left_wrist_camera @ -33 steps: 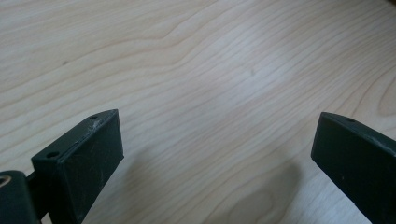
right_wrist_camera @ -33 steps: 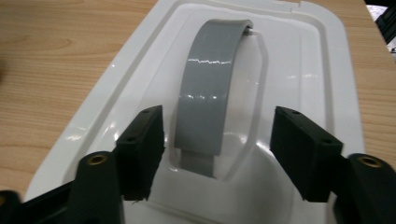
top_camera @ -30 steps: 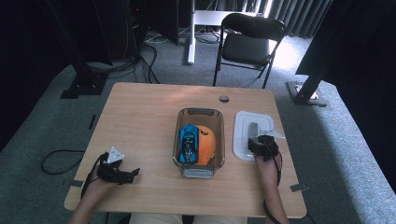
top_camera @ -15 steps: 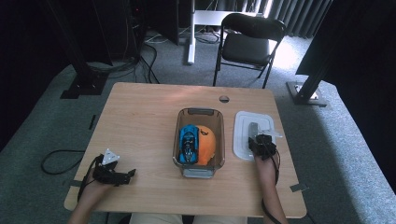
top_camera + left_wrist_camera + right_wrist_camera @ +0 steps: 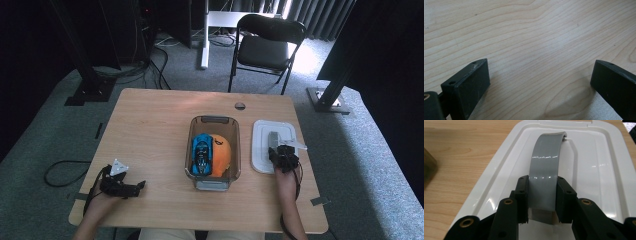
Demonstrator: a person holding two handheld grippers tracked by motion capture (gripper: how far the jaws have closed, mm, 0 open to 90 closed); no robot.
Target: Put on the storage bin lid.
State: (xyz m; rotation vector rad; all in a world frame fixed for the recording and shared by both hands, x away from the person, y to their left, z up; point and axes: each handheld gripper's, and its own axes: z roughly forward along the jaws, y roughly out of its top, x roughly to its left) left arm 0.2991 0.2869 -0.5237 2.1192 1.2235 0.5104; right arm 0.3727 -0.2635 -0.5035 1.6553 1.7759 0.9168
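My right gripper (image 5: 541, 195) pinches the grey handle (image 5: 545, 170) of the lid (image 5: 260, 150), which lies flat just right of the bin (image 5: 195, 130) — long axes parallel. Left gripper (image 5: 131, 187) spread, idle, well left of the bin.

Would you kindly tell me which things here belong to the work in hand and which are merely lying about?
In the job:
- white plastic lid with its grey arched handle
- right gripper, shut on that handle
- clear plastic bin holding a blue toy car and an orange round thing

Lying about:
- left gripper, open over the bare wooden table
- black folding chair
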